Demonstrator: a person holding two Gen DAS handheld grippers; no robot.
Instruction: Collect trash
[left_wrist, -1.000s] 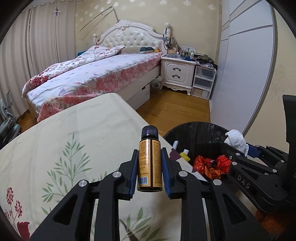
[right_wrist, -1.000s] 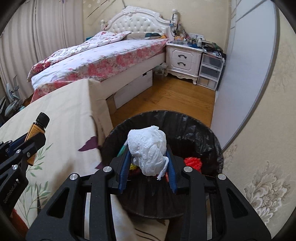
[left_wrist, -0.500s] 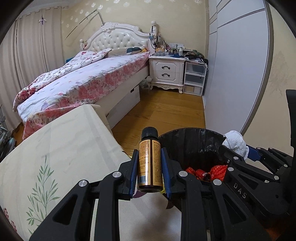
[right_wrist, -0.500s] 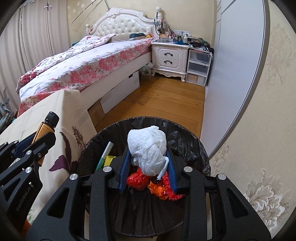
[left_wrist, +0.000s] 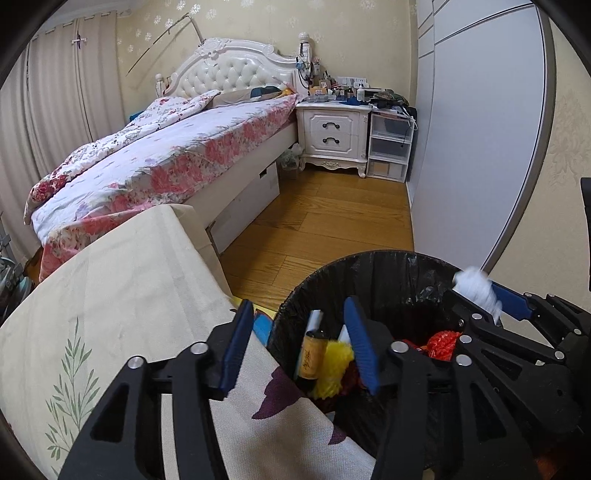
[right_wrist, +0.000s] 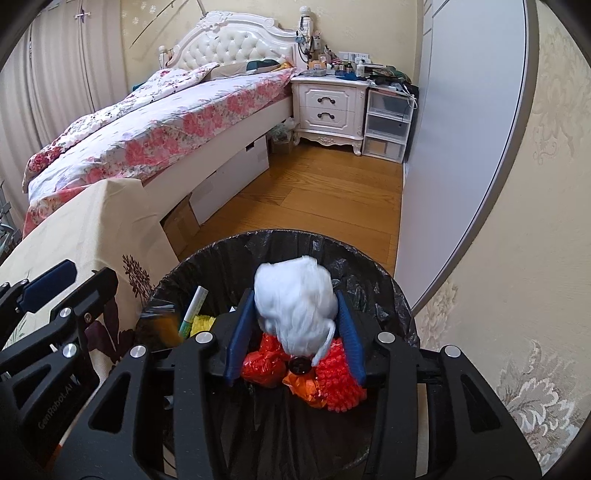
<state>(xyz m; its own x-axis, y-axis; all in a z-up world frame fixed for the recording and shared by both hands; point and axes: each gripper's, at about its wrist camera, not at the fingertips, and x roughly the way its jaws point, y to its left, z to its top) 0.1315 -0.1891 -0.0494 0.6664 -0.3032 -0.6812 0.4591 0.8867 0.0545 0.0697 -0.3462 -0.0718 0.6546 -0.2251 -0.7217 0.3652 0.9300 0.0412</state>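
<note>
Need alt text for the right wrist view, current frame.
Right claw holds a crumpled white tissue wad over a round bin with a black plastic liner already containing red and orange wrappers. The open left claw sits at the left edge; a floral-covered bed lies beyond.

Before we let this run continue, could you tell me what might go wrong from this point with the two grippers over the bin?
1. The white crumpled tissue sits between the right gripper fingers, whose pads look spread; being light, it may cling to a pad rather than drop.
2. The left gripper is open at the edge of the black bin, close to the tablecloth; pulling back could snag the cloth.
3. Both grippers crowd the same bin and could collide.
</note>
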